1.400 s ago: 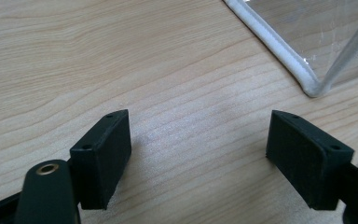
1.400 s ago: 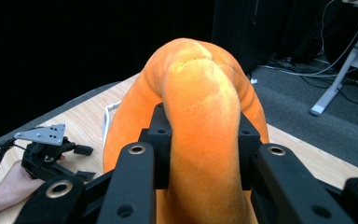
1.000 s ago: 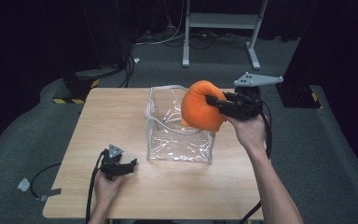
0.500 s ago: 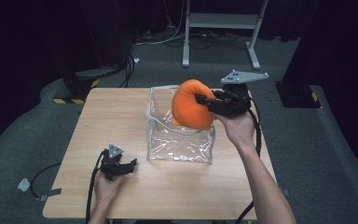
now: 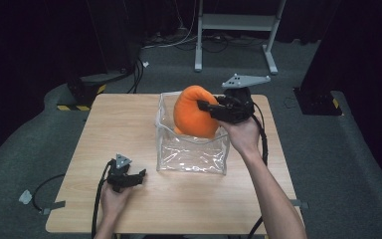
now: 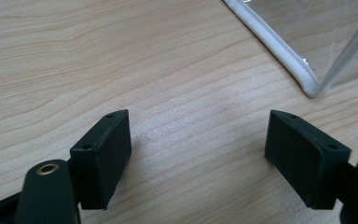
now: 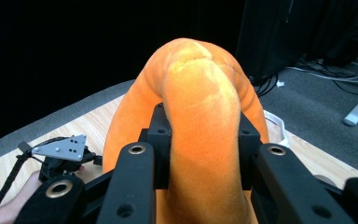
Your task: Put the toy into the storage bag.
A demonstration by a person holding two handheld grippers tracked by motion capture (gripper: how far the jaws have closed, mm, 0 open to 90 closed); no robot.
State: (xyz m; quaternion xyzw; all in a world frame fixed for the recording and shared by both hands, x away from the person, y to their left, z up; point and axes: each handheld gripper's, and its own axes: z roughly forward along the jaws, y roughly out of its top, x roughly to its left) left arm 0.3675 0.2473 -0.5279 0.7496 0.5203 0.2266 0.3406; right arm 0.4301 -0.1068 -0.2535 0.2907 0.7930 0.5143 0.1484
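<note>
Overhead, we are holding the orange plush toy [image 5: 194, 113] clamped in our right gripper [image 5: 214, 108], just above the clear plastic box [image 5: 191, 149] whose near wall is standing below it; its long axis is running roughly upright. Along our left gripper [image 6: 198, 156], jaws are resting apart on the wooden table [image 6: 121, 56], the box corner ahead. Along our right gripper [image 7: 200, 154], the toy is bulging upward between the pads.

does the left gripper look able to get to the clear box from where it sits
Probably yes: the left gripper rests open on the table beside the clear box, with bare wood between them.
</note>
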